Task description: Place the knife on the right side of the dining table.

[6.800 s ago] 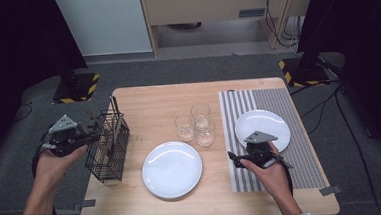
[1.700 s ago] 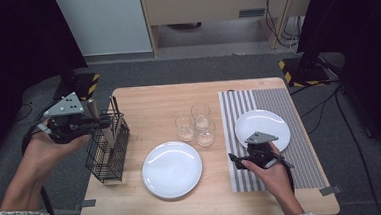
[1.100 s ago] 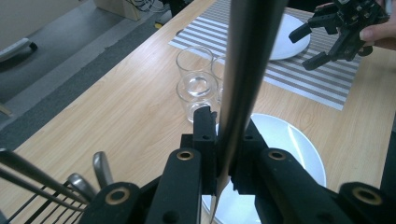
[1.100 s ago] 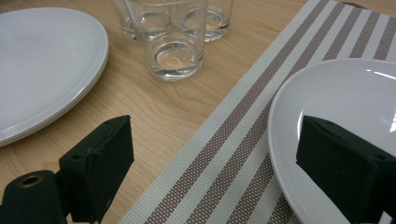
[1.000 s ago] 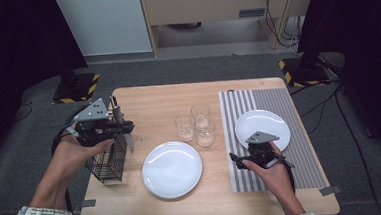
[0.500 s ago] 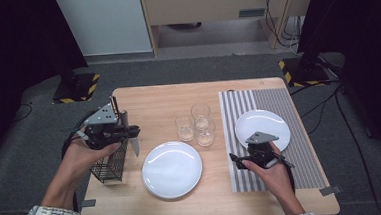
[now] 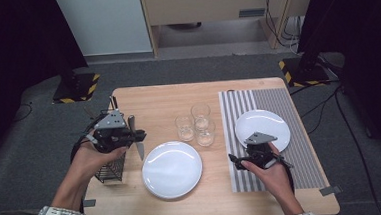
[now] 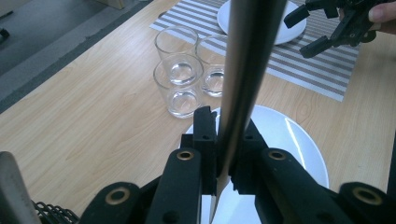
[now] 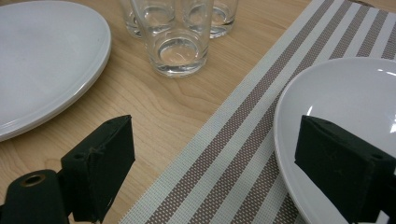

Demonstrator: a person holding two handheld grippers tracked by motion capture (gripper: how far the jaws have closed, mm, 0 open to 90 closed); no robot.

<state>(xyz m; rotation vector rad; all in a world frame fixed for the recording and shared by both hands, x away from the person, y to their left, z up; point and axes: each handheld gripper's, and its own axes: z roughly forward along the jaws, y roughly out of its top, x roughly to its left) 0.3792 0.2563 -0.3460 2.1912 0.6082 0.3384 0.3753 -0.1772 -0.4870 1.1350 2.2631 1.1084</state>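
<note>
The left hand-held gripper (image 8: 224, 140) is clamped on a table knife (image 8: 247, 65), its jaws closed tight on the metal near where handle meets blade. In the high view the knife (image 7: 136, 138) hangs almost upright through the left hand-held gripper (image 7: 139, 136), blade tip pointing down at the bare wood between the wire cutlery basket (image 7: 109, 168) and the near white plate (image 7: 172, 168). The step in hand looks like setting this knife down as part of laying the place, and doing it well means lowering slowly, tipping the wrist so the blade goes flat rather than landing on its point, keeping it off the plate rim, and loosening the jaws only once the full length rests on the worktop (image 7: 153, 102). Seen from that plate, the knife sits at about ten o'clock, just beside the rim, with the basket close behind it at nine o'clock. Further out, three clear glasses (image 7: 195, 124) stand bunched at about one o'clock from the plate; the knife should swing well short of them. The right hand-held gripper (image 7: 238, 160) rests on the striped placemat (image 7: 278, 97) with its jaws spread wide and nothing between them, as the right gripper view (image 9: 215, 172) shows, and a second white plate (image 7: 267, 125) lies at roughly one o'clock from it on the mat.
</note>
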